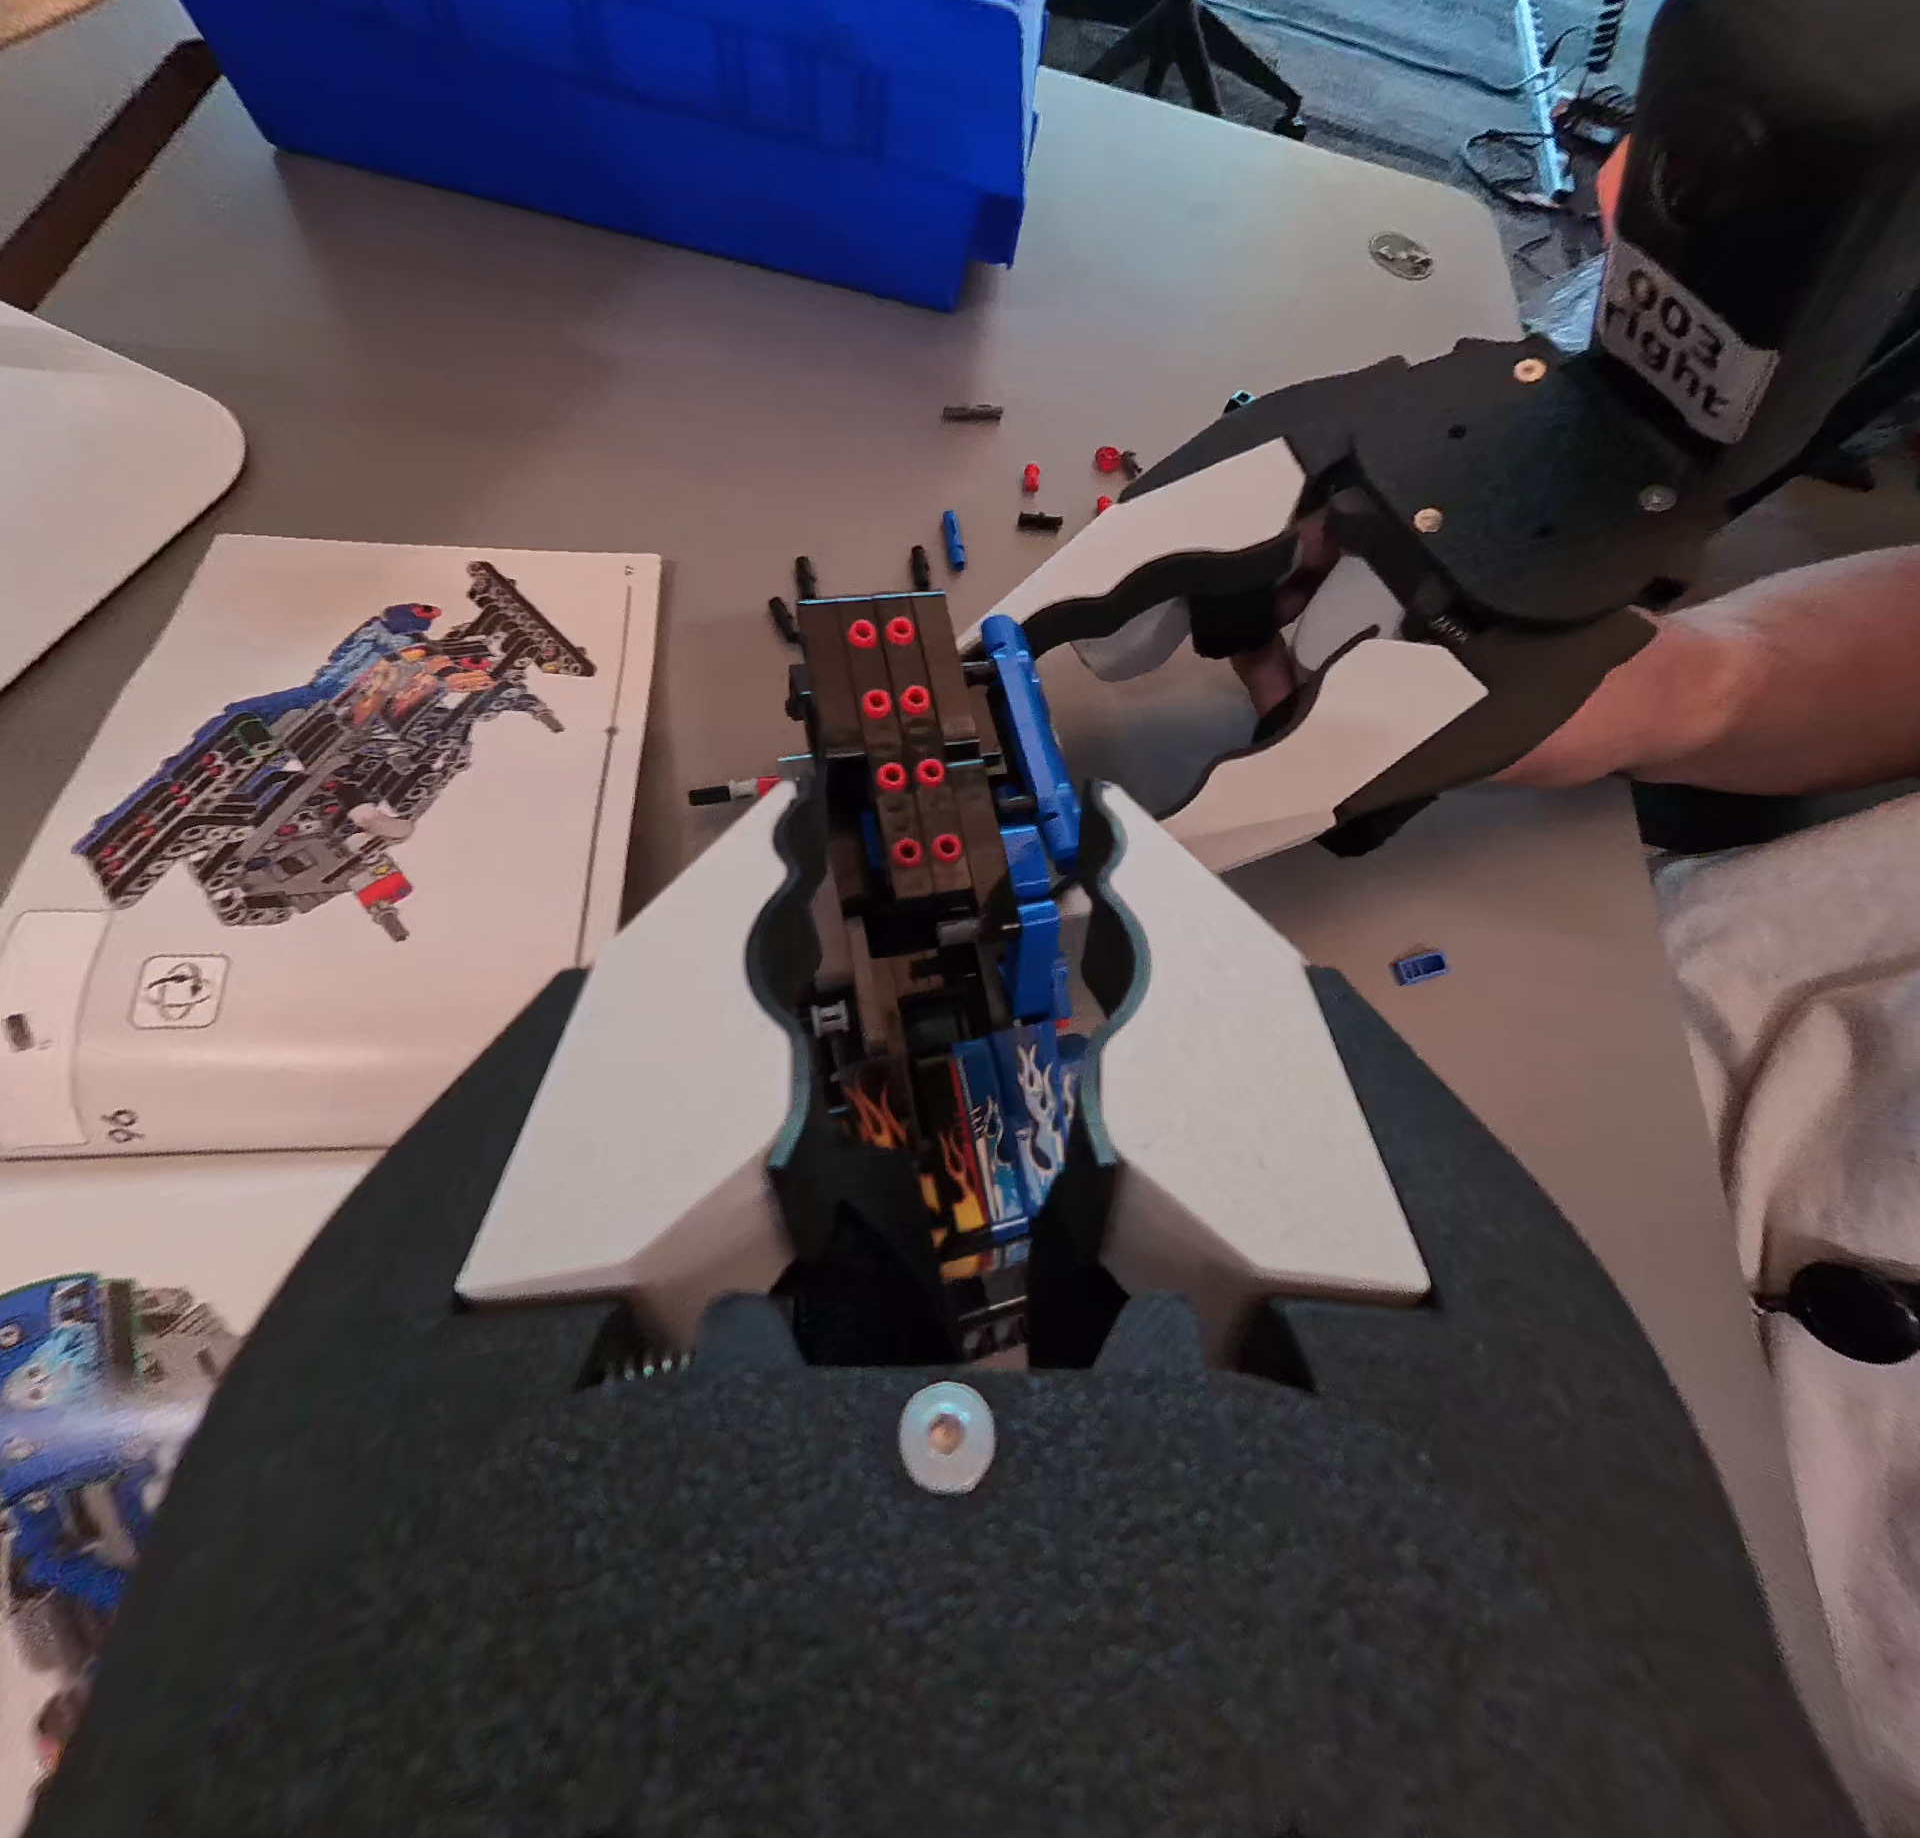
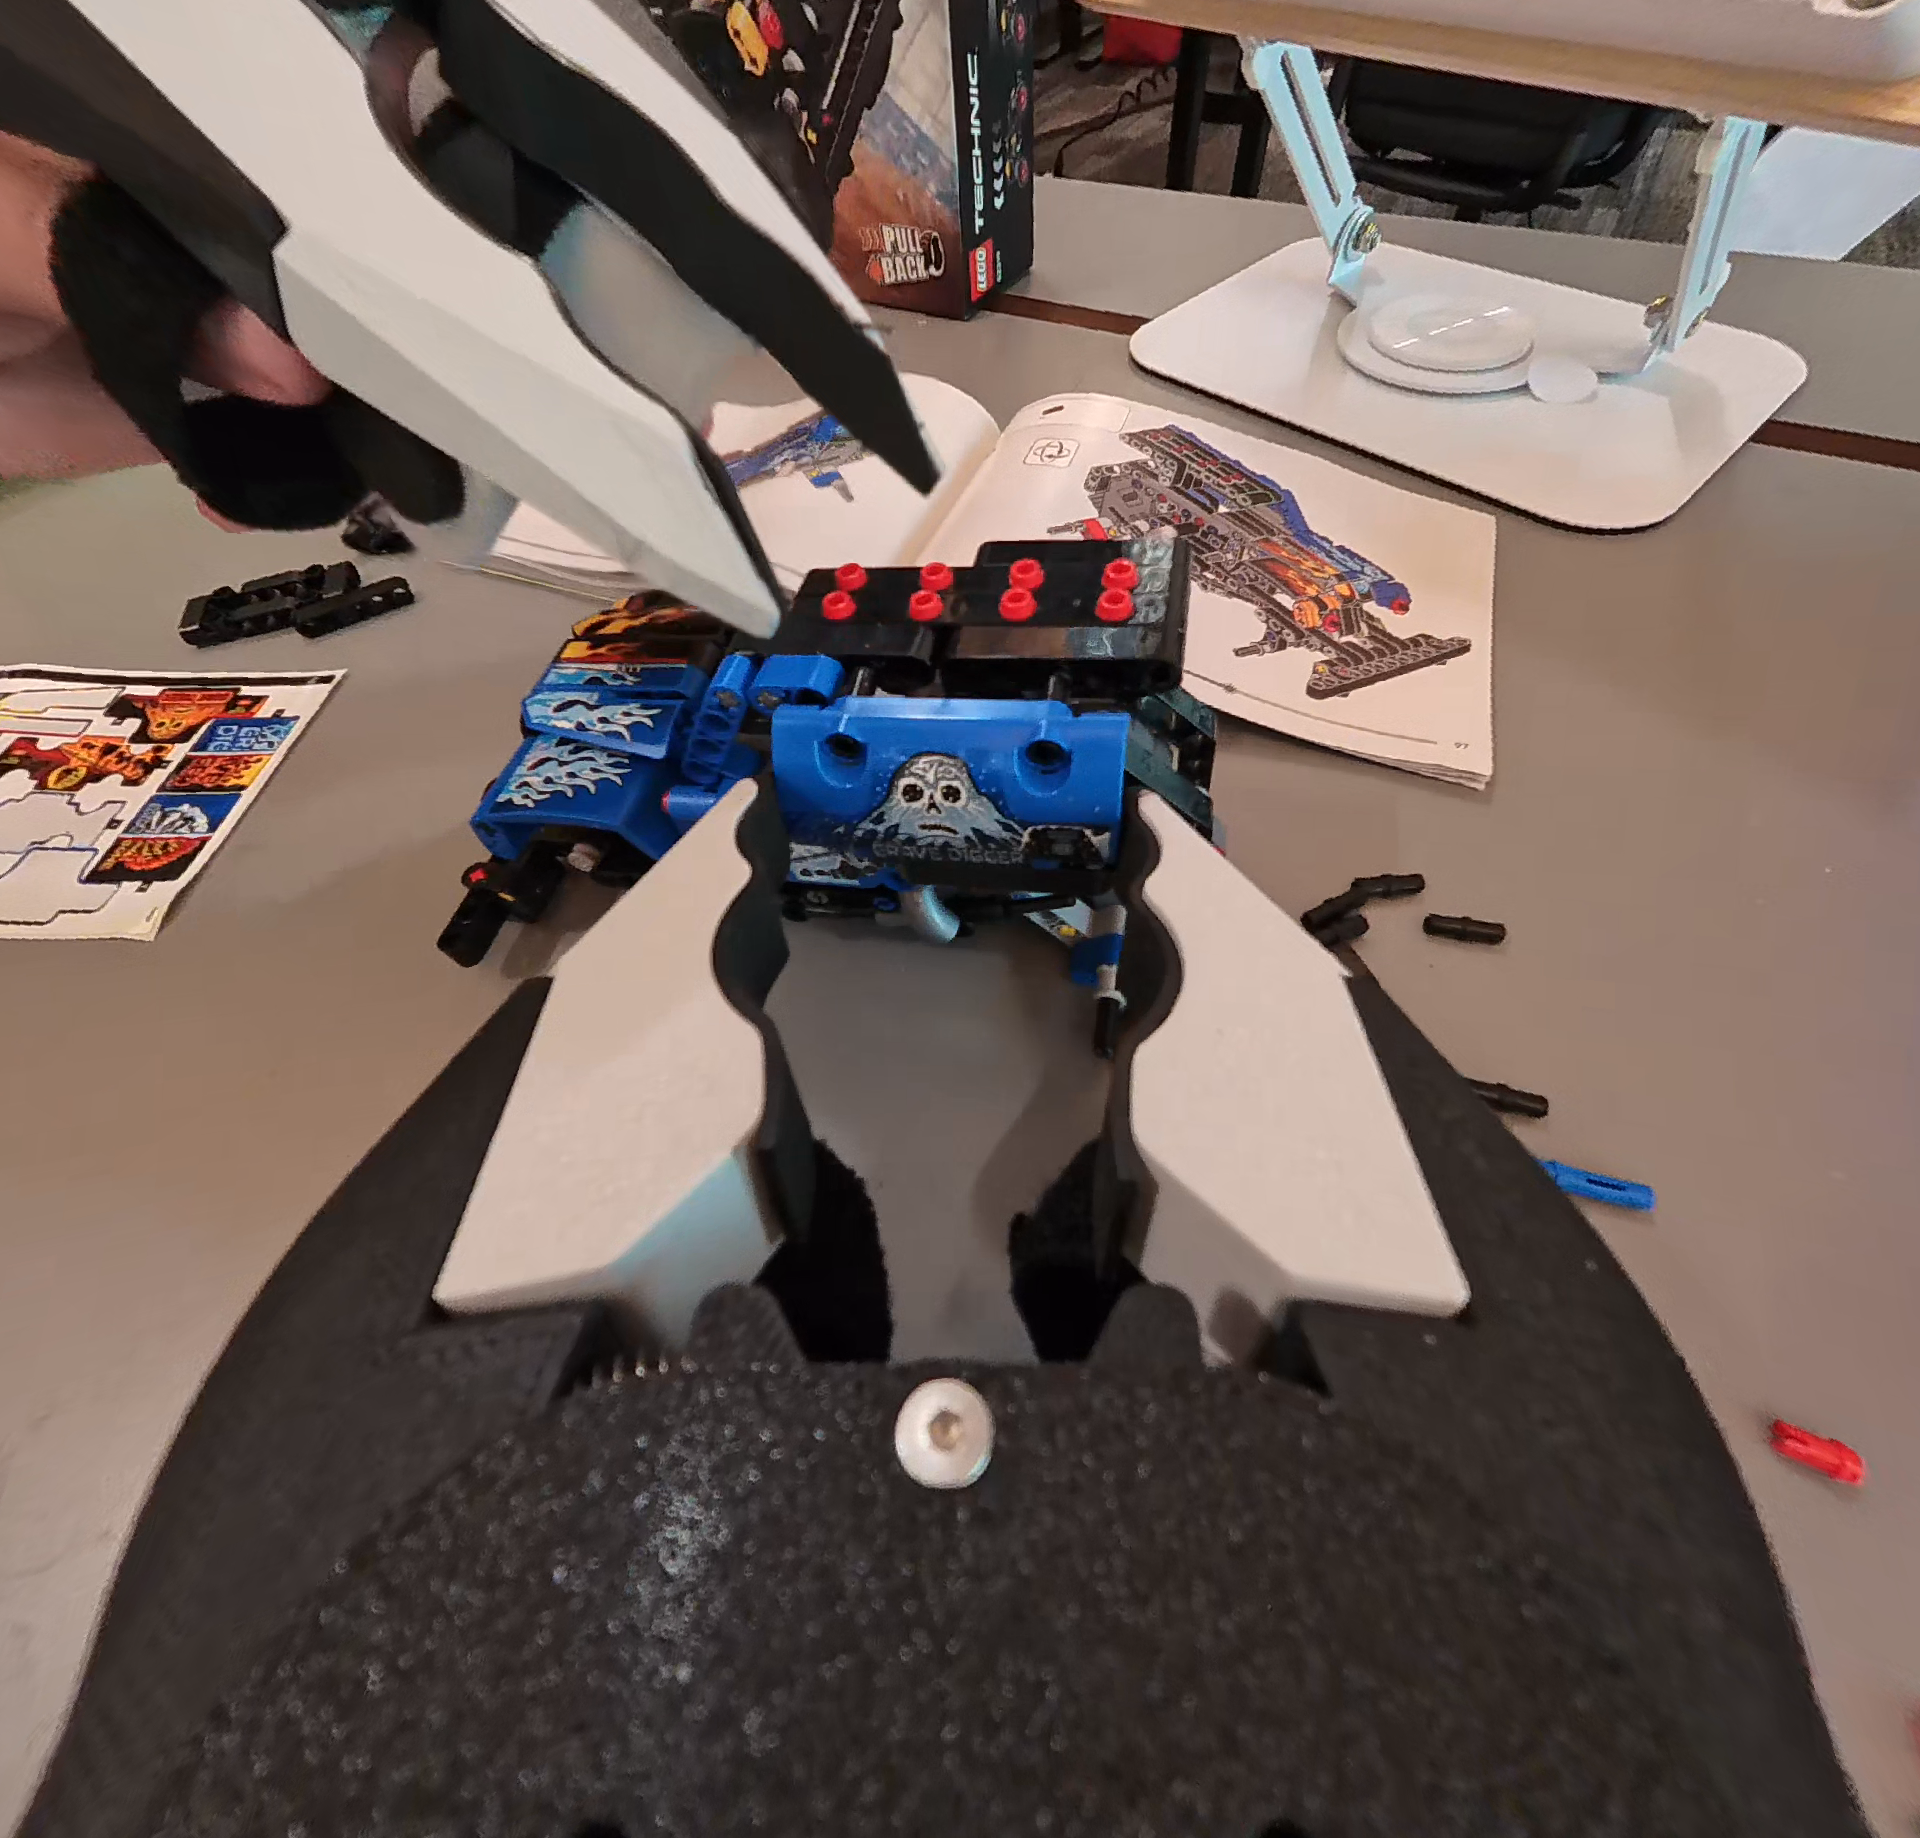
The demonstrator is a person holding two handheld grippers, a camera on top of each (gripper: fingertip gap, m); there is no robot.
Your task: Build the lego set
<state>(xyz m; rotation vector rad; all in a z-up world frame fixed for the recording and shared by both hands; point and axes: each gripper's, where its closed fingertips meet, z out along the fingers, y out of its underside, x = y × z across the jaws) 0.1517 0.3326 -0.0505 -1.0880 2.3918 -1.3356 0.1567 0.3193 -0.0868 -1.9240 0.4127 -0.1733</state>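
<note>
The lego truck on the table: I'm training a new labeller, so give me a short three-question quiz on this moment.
1. True or false: the left gripper has its fingers on both sides of the lego truck.
2. What lies open on the table beside the truck? A) an instruction booklet B) a laptop C) a newspaper
3. Fill in: the blue side panel that sits at the right gripper has a ____ picture on it.

Key: 1 true; 2 A, the instruction booklet; 3 skull.
</note>
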